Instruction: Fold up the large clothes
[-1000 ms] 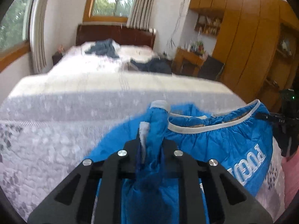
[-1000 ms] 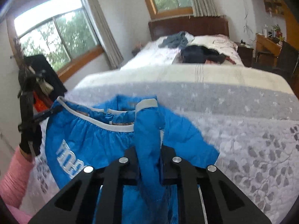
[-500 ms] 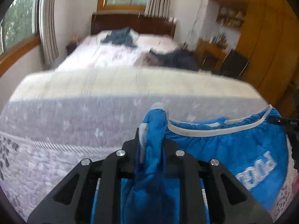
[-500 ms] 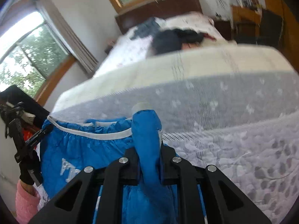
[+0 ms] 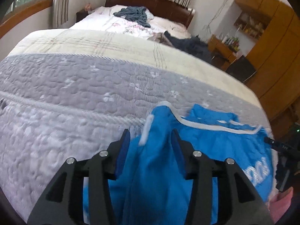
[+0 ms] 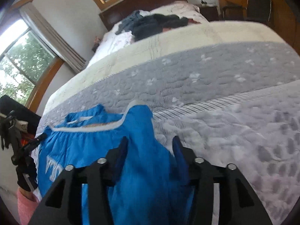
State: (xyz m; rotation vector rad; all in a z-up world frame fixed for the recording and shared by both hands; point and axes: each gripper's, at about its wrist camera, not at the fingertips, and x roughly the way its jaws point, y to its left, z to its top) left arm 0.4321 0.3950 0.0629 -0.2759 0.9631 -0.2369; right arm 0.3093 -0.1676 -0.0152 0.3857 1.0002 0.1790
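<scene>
Blue shorts [image 5: 215, 150] with a white waistband [image 5: 215, 126] and white lettering lie spread across the near edge of the bed. One side of the waistband sits between the fingers of my left gripper [image 5: 150, 140]. The jaws stand apart, and the cloth hangs loose between them. In the right wrist view, the other side of the shorts [image 6: 84, 150] rests between the spread fingers of my right gripper [image 6: 150, 144]. Each view catches the other gripper at its outer edge, above a pink sleeve [image 6: 24, 202].
A grey and cream quilt [image 5: 75, 86] covers the bed and stretches far ahead. Dark clothes [image 5: 135, 15] are heaped near the headboard, with more [image 5: 191, 45] at the right side. A wooden wardrobe [image 5: 271, 46] and a desk stand to the right, and windows to the left.
Both grippers have come down toward the quilt and opened. Their fingers, earlier pinched on the waistband corners, now stand apart. The shorts have settled lower on the bed.
</scene>
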